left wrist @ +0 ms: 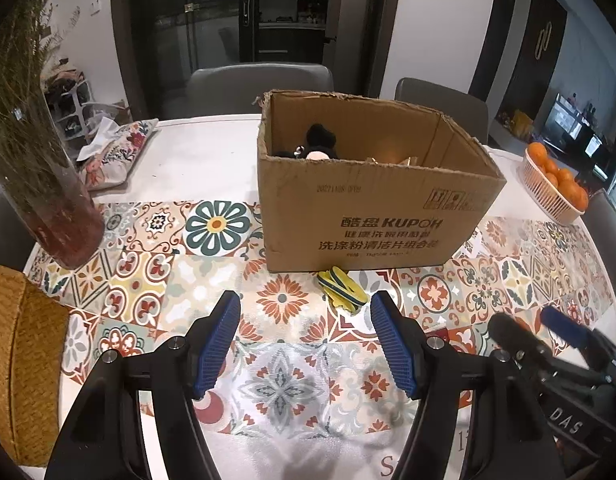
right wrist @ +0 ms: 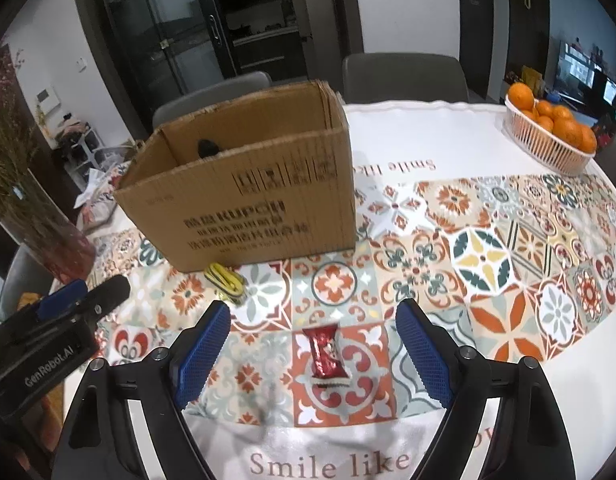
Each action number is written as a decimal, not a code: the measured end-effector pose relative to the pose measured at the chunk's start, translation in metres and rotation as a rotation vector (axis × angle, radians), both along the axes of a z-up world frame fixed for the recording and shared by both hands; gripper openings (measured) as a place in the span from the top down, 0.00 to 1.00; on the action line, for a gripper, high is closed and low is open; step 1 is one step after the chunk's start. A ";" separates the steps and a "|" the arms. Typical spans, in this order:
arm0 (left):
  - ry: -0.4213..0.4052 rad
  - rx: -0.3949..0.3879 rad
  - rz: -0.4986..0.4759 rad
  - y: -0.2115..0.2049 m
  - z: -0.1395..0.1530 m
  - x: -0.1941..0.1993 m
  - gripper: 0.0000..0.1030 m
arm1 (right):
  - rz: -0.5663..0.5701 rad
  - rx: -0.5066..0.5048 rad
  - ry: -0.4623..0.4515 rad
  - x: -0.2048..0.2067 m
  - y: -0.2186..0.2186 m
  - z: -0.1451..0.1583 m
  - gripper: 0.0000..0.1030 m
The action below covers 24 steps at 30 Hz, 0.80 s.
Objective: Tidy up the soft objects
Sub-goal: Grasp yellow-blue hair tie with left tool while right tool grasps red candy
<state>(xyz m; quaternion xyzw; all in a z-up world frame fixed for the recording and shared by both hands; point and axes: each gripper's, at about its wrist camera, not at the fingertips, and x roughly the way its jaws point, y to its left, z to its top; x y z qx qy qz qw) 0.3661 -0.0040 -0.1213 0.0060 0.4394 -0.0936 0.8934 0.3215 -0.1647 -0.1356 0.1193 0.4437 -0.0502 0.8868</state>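
An open cardboard box stands on the patterned tablecloth, with a black plush toy inside. A yellow-and-green striped soft item lies against the box's front. My left gripper is open above the cloth, just short of that item, with nothing between its blue pads. A red snack packet lies flat on the cloth. My right gripper hovers open over it, the pads wide on either side and not touching. Each gripper shows at the edge of the other's view.
A glass vase of dried flowers stands at the left, with a woven mat near it. A floral fabric pouch lies behind. A white basket of oranges sits at the far right. Grey chairs stand beyond the table.
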 end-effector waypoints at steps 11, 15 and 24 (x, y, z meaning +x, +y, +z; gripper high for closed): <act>-0.013 -0.062 -0.018 -0.007 -0.027 0.009 0.35 | -0.062 -0.048 -0.018 -0.010 0.002 -0.026 0.17; -0.007 -0.074 -0.039 -0.012 -0.039 0.016 0.35 | -0.045 -0.078 -0.018 -0.010 0.010 -0.037 0.17; 0.008 -0.068 -0.071 -0.027 -0.064 0.033 0.35 | -0.038 -0.063 0.010 -0.006 0.015 -0.068 0.23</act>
